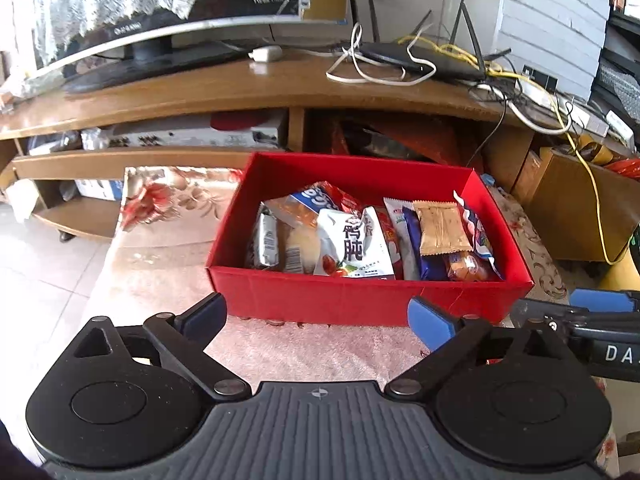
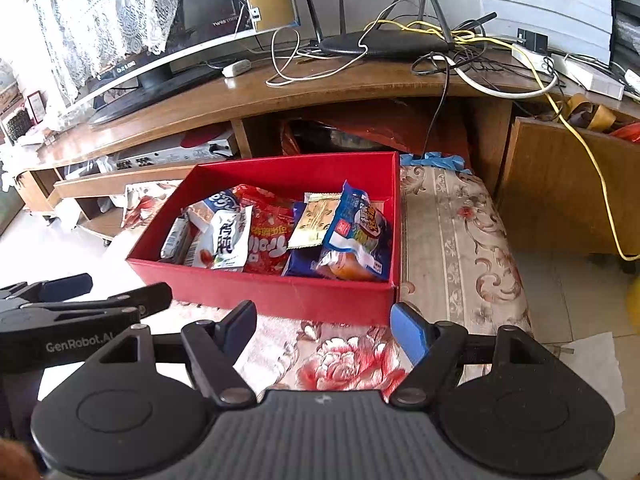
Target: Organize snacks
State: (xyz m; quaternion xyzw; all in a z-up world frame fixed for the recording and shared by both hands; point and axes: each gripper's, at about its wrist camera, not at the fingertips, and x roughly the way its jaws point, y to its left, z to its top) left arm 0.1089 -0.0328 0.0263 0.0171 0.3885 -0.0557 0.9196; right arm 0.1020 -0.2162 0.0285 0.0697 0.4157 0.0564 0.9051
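While our left gripper (image 1: 316, 318) and right gripper (image 2: 324, 326) hang apart and empty, we see the red box (image 1: 360, 300) of snacks (image 1: 360, 236) at twelve o'clock on the floral cloth (image 2: 452, 232), its long side running nine-to-three.

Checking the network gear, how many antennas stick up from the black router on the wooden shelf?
4 visible on the router: two at its left rear, two at its right rear; more may hide behind cables.
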